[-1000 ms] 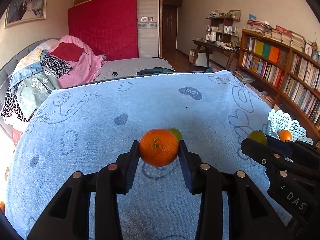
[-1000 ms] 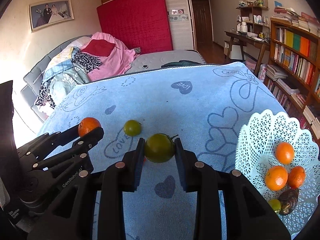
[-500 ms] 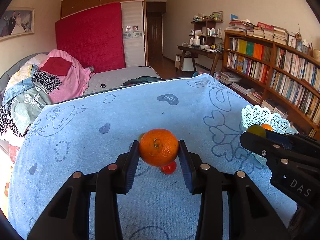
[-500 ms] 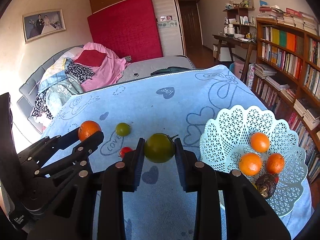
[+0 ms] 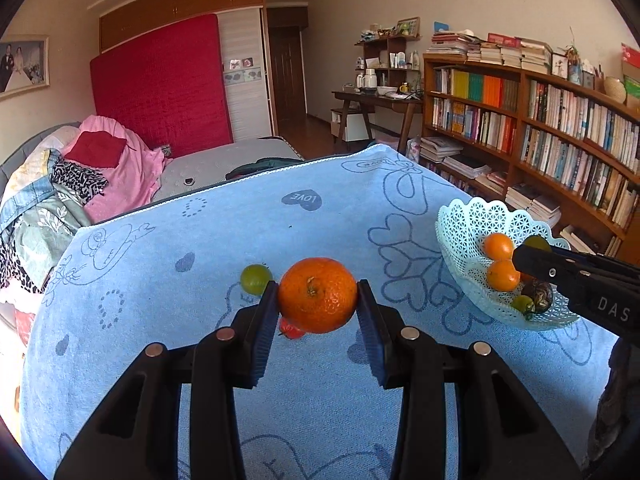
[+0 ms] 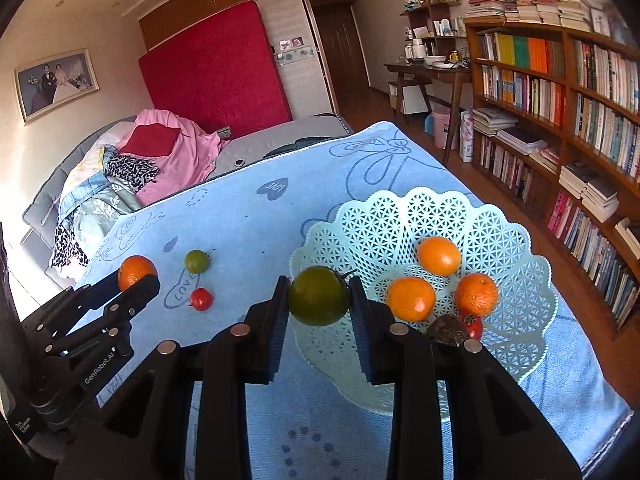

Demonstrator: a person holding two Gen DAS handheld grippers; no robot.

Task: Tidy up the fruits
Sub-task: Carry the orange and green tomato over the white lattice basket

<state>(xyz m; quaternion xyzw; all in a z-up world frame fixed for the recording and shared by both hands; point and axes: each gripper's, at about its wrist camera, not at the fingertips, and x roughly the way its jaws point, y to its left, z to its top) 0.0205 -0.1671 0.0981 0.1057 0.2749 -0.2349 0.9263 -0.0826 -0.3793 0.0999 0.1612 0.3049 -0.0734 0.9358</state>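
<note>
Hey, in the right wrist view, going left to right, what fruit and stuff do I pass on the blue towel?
Orange in the left gripper → small green fruit and small red fruit, almost level → dark green fruit in the right gripper → white lattice basket holding three oranges.

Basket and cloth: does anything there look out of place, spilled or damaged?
Nothing spilled or damaged. The basket sits upright, with oranges and small fruit in it. Only the green fruit and the red fruit lie loose on the cloth, not yet sorted. A dark lump in the basket is hard to identify.
</note>
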